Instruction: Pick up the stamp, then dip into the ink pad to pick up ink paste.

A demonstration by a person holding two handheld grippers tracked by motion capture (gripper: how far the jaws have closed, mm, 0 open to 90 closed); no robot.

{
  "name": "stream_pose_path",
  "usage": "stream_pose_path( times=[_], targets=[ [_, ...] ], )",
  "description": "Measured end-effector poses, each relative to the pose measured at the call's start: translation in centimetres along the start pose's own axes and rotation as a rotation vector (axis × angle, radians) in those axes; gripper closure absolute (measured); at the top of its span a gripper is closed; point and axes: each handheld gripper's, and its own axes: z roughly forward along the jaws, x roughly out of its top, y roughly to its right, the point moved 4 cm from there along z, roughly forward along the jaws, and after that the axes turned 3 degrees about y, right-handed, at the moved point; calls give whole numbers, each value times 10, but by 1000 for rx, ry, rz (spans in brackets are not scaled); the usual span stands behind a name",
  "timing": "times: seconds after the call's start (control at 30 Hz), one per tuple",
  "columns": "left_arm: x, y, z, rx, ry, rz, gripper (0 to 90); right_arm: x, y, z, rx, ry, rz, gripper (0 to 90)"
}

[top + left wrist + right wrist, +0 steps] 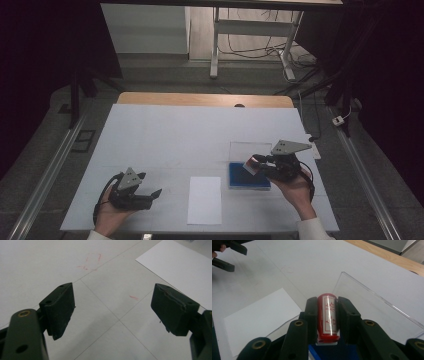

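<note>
Right hand-held gripper [327, 315] is clamped on a red stamp [327, 316], held above the blue ink pad [248, 176]. Left hand-held gripper [112, 307] stands open, empty, over the desk [165, 135]. Judged: stamp picked up; the paper [205, 200] bears no mark, stamping remains.

Tongs [327, 317] clamp a red stamp [327, 315] (white label, red characters) above white paper [259, 315].

Left gripper [150, 195]: I see black jaws, a brass screw, a looping black cable.
Right gripper [256, 164]: I see a black body and round screw holes.
Plates: grey, three-cornered.
Sleeves [312, 230]: white cuffs.
</note>
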Motion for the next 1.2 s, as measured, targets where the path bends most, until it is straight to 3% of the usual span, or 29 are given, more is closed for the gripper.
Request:
stream_pose_path(
  times=[0.87, 1.2],
  targets=[
    [0, 4, -2, 0, 0, 6, 199, -18, 0, 24, -36, -129, -28, 700],
    [0, 4, -3, 2, 3, 4, 200, -23, 1, 30, -43, -152, -25, 700]
  ],
)
